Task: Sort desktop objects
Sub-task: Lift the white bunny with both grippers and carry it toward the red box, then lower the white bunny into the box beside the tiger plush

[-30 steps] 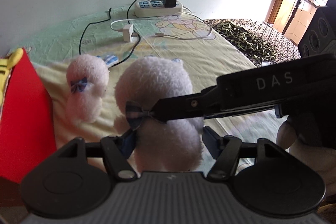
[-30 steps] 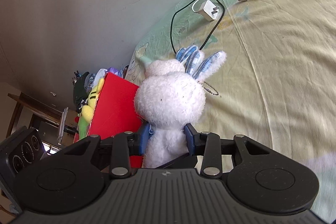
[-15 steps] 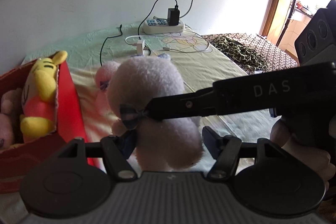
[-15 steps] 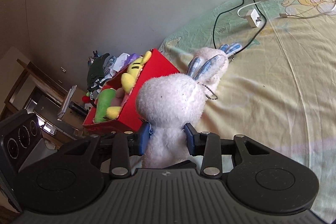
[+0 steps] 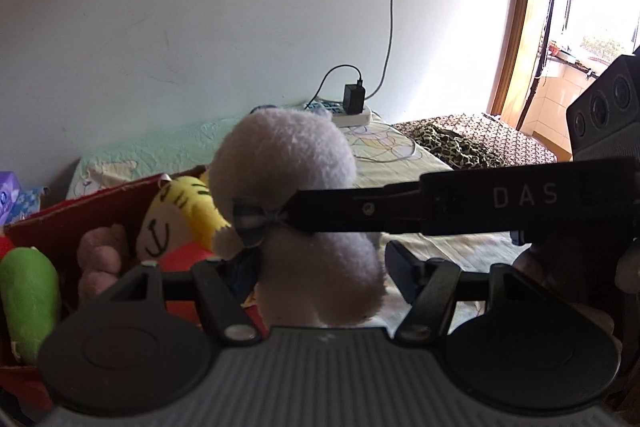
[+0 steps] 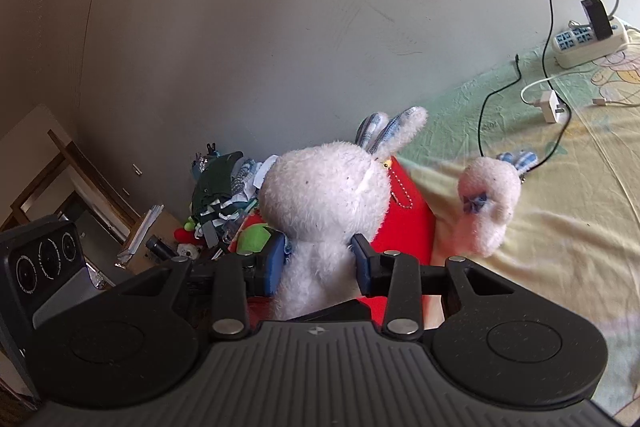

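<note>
Both tongs, right (image 6: 318,259) and left (image 5: 320,267), clenched on white plush rabbit (image 6: 324,195), now lifted over red toy box (image 5: 64,223); drop next.

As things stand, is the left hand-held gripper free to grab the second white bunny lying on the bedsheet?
Probably not: the left hand-held gripper already has the held bunny between its fingers, and the second bunny lies beyond the red box.

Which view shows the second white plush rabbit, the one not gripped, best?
Right wrist: the second plush rabbit lies in full sight on the yellow sheet, bow and striped ears showing. In the left wrist view the gripped plush rabbit fills the middle and the second one is not visible.
</note>
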Action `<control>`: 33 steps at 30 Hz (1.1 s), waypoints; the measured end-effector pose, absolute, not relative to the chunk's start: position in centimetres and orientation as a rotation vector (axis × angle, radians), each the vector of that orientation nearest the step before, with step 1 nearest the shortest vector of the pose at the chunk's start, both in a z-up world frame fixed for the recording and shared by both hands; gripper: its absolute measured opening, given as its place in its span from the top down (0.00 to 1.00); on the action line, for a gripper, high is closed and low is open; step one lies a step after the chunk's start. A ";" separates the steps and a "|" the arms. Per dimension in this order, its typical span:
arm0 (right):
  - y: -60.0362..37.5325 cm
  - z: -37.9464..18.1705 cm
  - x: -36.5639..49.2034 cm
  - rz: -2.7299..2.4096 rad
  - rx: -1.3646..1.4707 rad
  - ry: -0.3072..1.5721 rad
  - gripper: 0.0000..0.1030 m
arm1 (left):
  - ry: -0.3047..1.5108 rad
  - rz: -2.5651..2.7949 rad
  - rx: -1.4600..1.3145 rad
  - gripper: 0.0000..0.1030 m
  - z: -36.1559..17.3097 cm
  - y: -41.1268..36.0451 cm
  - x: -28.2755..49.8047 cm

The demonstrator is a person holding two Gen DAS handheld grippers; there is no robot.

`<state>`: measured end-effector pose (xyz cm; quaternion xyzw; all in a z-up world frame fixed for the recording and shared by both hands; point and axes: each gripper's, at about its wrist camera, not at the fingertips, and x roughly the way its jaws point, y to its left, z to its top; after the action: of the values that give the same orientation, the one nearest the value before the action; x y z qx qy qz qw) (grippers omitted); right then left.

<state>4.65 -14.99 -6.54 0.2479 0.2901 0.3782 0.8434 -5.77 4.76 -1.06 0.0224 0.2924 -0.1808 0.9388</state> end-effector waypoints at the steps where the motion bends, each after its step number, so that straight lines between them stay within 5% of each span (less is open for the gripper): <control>1: -14.2 -6.3 4.7 0.801 0.514 0.603 0.62 | 0.591 -0.367 0.041 0.34 -0.9 5.4 -5.8; 13: -6.2 -5.6 5.3 0.787 0.389 0.538 0.62 | 0.600 -0.348 -0.030 0.34 -2.3 12.0 -4.0; 33: 1.2 -7.4 8.5 0.650 0.219 0.688 0.62 | 0.749 -0.347 -0.090 0.36 -7.0 17.1 1.2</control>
<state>8.48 1.21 -7.44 0.1051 0.3306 0.3123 0.8844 1.25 17.07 -7.00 -0.0436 0.3640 -0.1683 0.9150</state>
